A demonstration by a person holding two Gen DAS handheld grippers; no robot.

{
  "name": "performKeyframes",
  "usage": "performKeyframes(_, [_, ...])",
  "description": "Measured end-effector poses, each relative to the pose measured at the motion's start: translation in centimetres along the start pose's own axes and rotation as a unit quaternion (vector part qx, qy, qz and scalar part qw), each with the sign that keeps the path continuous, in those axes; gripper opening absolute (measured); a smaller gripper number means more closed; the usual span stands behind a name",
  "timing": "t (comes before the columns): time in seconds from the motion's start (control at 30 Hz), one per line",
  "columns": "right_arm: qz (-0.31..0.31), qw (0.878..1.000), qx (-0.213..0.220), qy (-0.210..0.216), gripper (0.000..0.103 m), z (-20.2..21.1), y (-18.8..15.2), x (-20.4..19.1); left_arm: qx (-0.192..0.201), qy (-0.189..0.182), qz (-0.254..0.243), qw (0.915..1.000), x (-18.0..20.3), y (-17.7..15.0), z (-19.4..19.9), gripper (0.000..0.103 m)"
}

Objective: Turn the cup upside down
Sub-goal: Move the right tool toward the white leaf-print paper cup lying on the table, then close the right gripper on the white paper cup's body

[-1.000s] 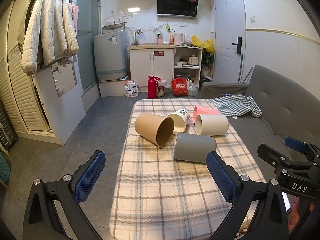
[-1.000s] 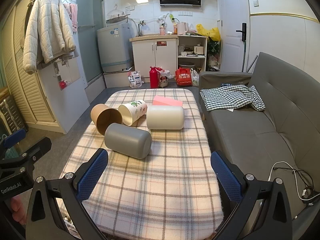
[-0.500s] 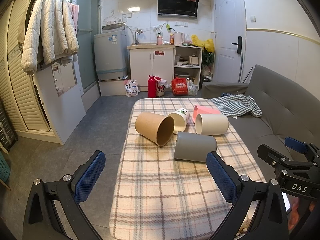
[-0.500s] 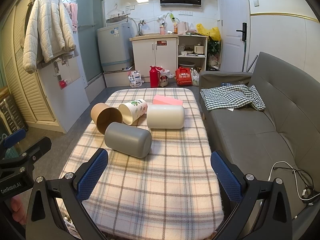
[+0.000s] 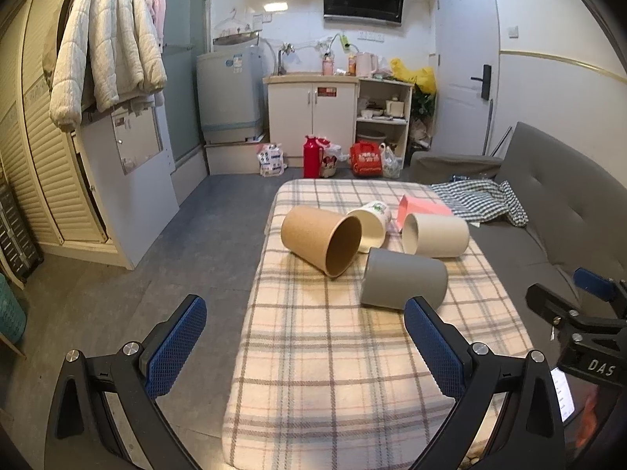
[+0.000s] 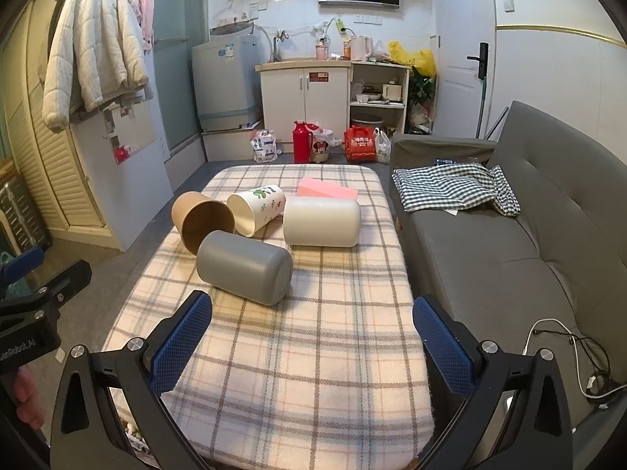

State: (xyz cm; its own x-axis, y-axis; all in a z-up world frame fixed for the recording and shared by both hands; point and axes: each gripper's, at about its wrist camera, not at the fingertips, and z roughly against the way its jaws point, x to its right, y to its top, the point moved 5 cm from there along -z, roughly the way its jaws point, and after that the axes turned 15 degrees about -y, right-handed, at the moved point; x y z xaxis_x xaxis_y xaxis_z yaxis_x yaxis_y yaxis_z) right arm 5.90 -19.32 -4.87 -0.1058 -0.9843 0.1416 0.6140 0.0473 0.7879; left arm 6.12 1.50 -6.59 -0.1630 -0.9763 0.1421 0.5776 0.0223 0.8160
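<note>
Several cups lie on their sides on a plaid-covered table [image 5: 333, 372] [image 6: 298, 352]: a brown cup [image 5: 321, 239] [image 6: 202, 221], a grey cup [image 5: 403, 284] [image 6: 245, 268], a cream cup [image 5: 435, 235] [image 6: 321, 223] and a white printed cup [image 5: 370, 221] [image 6: 258, 209]. My left gripper [image 5: 301, 337] is open and empty, near the table's front, short of the grey cup. My right gripper [image 6: 313, 337] is open and empty, just short of the grey cup.
A pink box [image 5: 419, 209] [image 6: 327, 192] lies behind the cups. A grey sofa [image 6: 509, 243] with a checked cloth [image 6: 454, 188] runs along the table's right side. Floor lies to the left, with cabinets [image 5: 309, 113] and bags at the far wall.
</note>
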Motion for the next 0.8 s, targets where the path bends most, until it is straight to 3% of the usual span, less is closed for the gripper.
performKeyframes(0.23, [0.099, 0.994, -0.021, 0.046, 0.103, -3.4, 3.4, -1.4, -0.038, 0.023, 0.023, 0.9988, -1.9, 0.2, -3.3, 0.103])
performKeyframes(0.33, [0.175, 0.983, -0.006, 0.053, 0.103, -4.8, 6.3, -3.1, -0.047, 0.033, 0.034, 0.9978, -2.9, 0.8, -4.6, 0.103])
performKeyframes(0.4, [0.234, 0.970, 0.002, 0.065, 0.103, -5.9, 8.0, -4.7, -0.051, 0.039, 0.044, 0.9969, -3.7, 1.5, -5.6, 0.103])
performKeyframes(0.47, [0.300, 0.951, 0.012, 0.073, 0.103, -7.2, 9.4, -6.6, -0.055, 0.044, 0.059, 0.9958, -4.6, 2.3, -6.7, 0.103])
performKeyframes(0.57, [0.403, 0.911, 0.019, 0.081, 0.103, -9.8, 10.5, -9.6, -0.062, 0.053, 0.070, 0.9942, -5.6, 3.0, -8.3, 0.103])
performKeyframes(0.63, [0.473, 0.877, 0.021, 0.086, 0.103, -12.0, 10.9, -11.5, -0.067, 0.061, 0.076, 0.9930, -6.7, 3.6, -9.4, 0.103])
performKeyframes(0.67, [0.494, 0.865, 0.025, 0.086, 0.103, -12.6, 10.9, -12.0, -0.069, 0.064, 0.079, 0.9924, -7.1, 3.7, -9.9, 0.103])
performKeyframes(0.73, [0.558, 0.825, 0.038, 0.083, 0.103, -15.1, 11.0, -13.3, -0.074, 0.072, 0.085, 0.9910, -8.0, 3.8, -10.8, 0.103])
performKeyframes(0.8, [0.601, 0.794, 0.047, 0.086, 0.103, -16.8, 10.8, -14.4, -0.081, 0.078, 0.094, 0.9892, -8.9, 3.8, -11.7, 0.103])
